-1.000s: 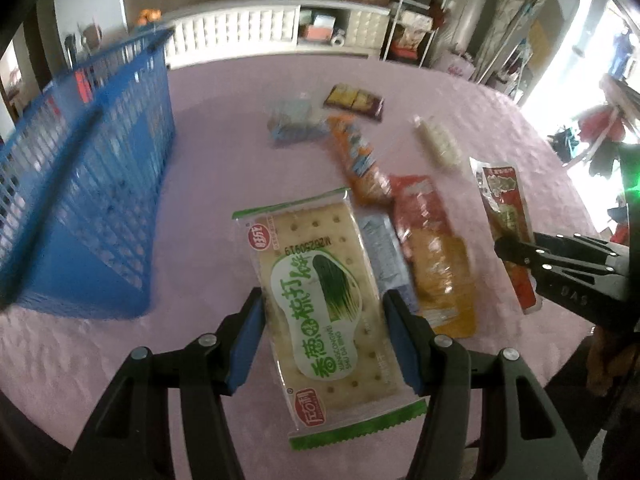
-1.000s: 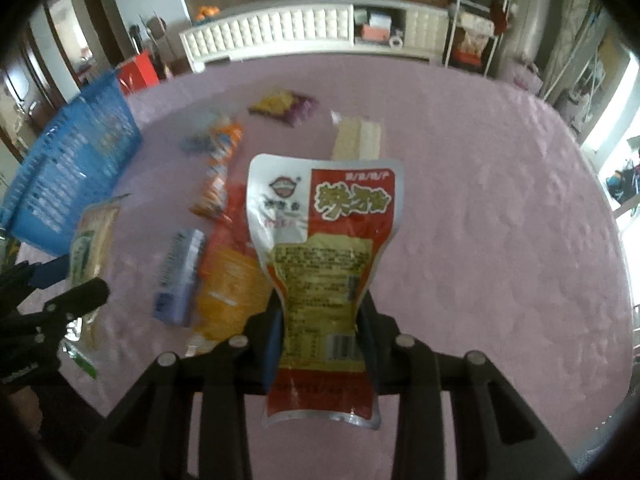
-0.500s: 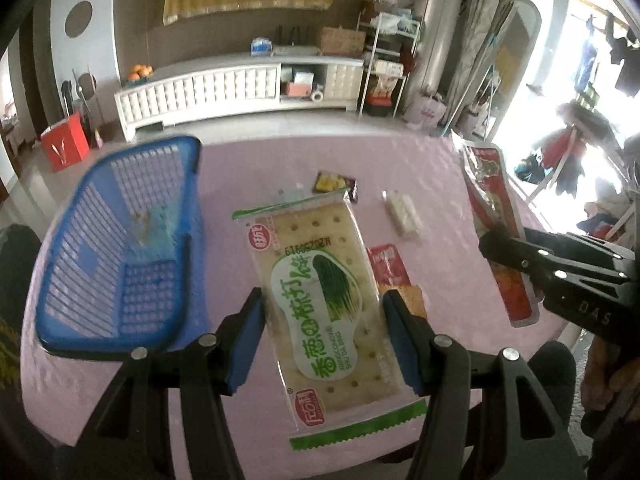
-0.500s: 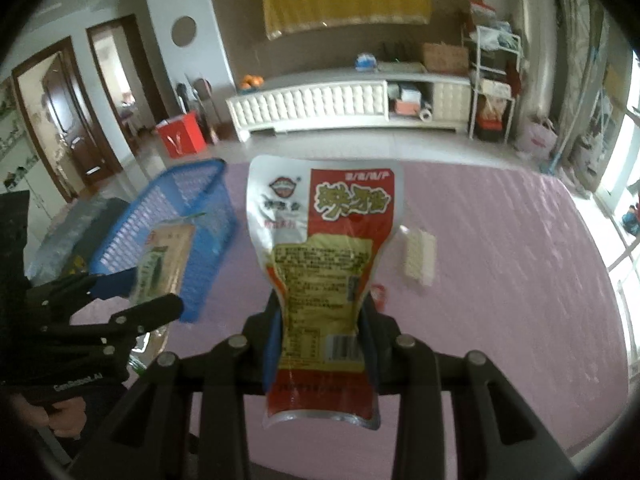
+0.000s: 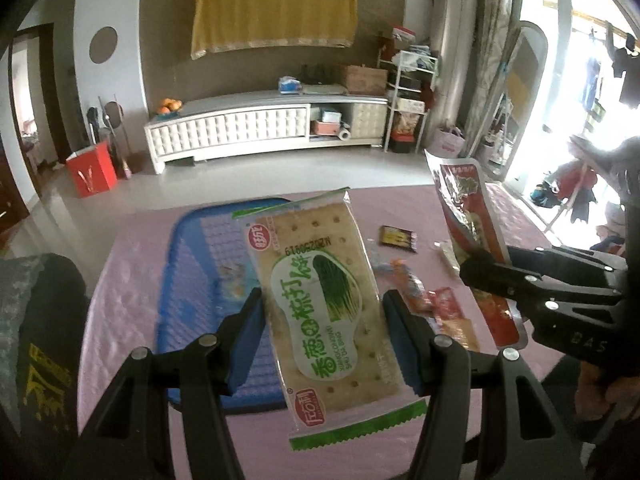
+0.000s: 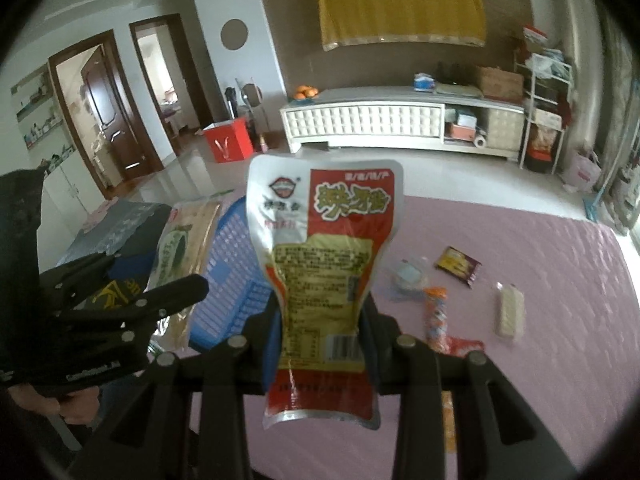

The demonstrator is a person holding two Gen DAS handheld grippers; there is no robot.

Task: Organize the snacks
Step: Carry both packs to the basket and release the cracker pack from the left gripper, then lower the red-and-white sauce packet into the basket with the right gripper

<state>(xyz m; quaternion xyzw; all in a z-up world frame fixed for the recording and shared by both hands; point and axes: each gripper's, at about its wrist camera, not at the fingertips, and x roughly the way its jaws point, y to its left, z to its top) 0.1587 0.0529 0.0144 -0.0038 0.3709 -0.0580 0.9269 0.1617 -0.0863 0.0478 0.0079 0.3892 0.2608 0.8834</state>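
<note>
The left claw [image 5: 322,322] pinches a green-and-white cracker packet [image 5: 320,300] by its long edges, lifted off the pink table [image 5: 132,248] in front of the blue basket [image 5: 192,264] at the table's left. The right claw [image 6: 320,332] pinches a red-and-white snack pouch [image 6: 324,264] at its narrow waist, also held above the table. More small snacks [image 6: 436,316] lie scattered to the right of the basket.

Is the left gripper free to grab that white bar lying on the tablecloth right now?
Probably not: the left gripper is shut on the cracker pack, and the white bar lies far off.
</note>
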